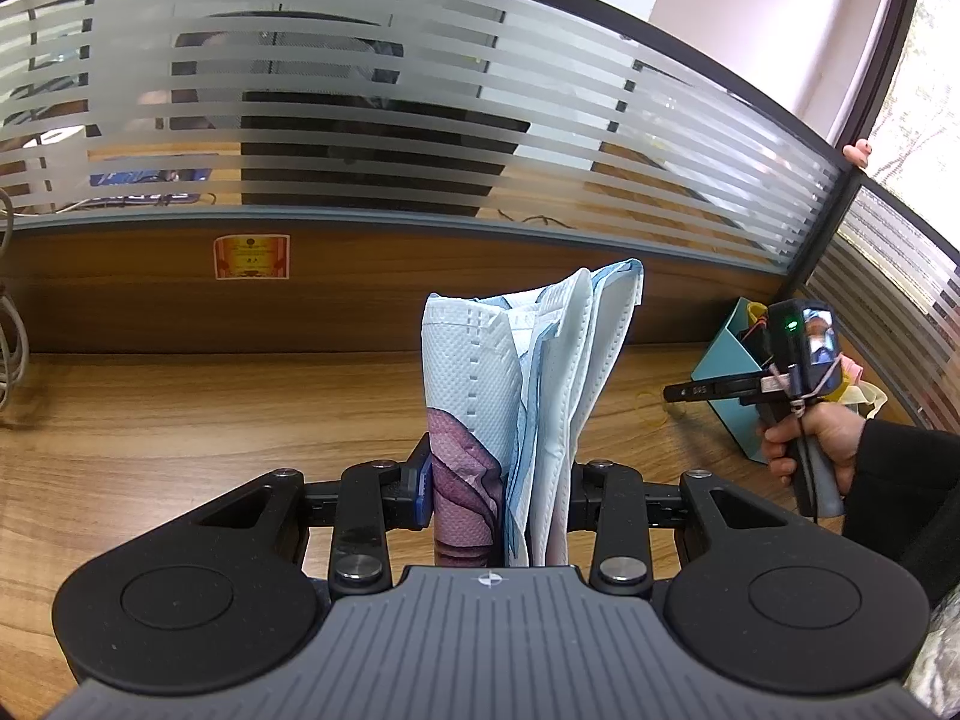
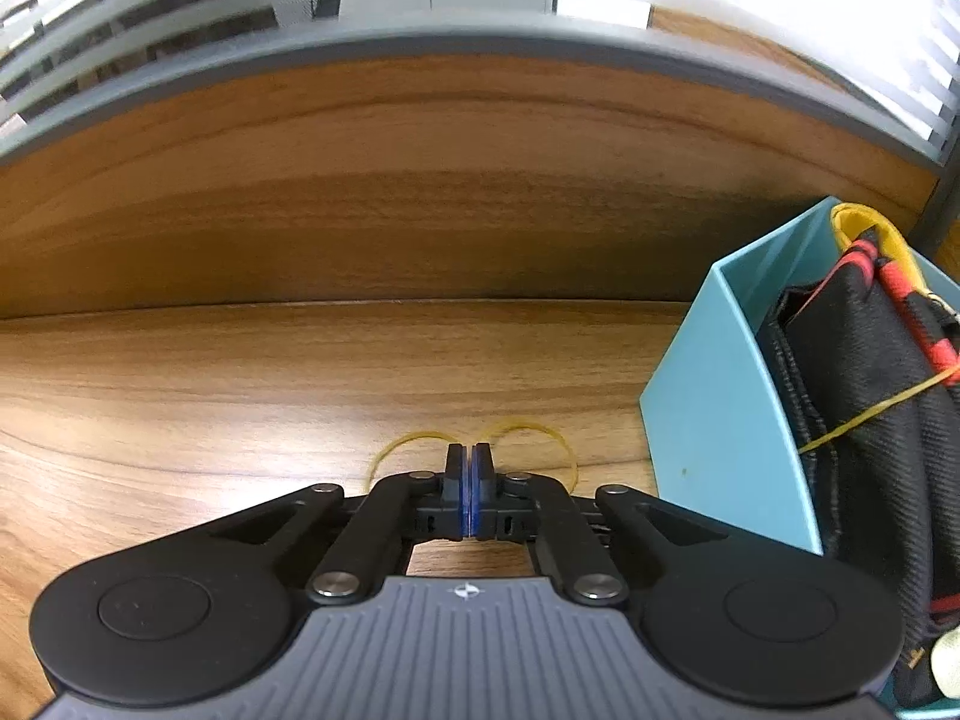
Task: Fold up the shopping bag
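On the wooden desk point(image 1: 180, 420), the left gripper point(image 1: 498, 492) pinches the folded shopping bag point(image 1: 528, 396) of embossed soft fabric, its long axis upright, while the right gripper point(image 2: 468, 480) is pressed together above a rubber band point(image 2: 420, 441).

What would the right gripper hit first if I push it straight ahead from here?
Probably the rubber band lying on the desk, just past the shut right gripper; beyond it, the wooden partition. The blue box sits off to the right.

Wood-grain desk point(image 2: 240, 372) bearing a yellow rubber band point(image 2: 528, 429) lying just beside a teal box point(image 2: 714, 396).
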Tool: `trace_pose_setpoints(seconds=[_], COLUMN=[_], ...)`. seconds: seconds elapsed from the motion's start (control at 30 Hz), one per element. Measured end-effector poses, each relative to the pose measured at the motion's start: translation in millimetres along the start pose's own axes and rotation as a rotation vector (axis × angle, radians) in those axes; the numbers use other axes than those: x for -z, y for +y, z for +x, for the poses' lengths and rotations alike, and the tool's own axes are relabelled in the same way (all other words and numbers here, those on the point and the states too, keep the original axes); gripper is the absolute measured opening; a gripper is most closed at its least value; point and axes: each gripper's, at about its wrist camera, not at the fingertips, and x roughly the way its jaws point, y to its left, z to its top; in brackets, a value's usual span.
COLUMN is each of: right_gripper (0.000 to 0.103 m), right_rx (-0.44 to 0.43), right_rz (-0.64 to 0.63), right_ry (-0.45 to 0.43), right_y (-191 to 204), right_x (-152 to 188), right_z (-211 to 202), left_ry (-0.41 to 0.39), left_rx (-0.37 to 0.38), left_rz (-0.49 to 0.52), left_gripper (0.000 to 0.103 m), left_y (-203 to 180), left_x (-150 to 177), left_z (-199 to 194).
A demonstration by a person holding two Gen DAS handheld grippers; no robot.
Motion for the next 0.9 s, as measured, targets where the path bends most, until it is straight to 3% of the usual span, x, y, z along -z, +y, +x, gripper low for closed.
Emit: trace_pose_setpoints(seconds=[0.27, 0.53, 0.7, 0.9], right_gripper=[0.001, 0.001, 0.001, 0.001], right_rx=[-0.091, -0.245, -0.331, -0.466], right_rz=[0.076, 0.148, 0.123, 0.043], right_ry=[-0.020, -0.023, -0.019, 0.011], right_y=[-3, 8, 30, 72], right_x=[-5, -6, -3, 12], right_z=[-53, -124, -166, -215], left_ry=[-0.017, 0.033, 0.058, 0.068], left_rx=[0.014, 0.085, 0.144, 0.206], left_rz=[0.022, 0.104, 0.110, 0.203], left_gripper=[0.039, 0.037, 0.036, 0.036], left_y=[-4, -15, -18, -29], left_x=[6, 14, 22, 40], left_z=[-11, -20, -26, -41])
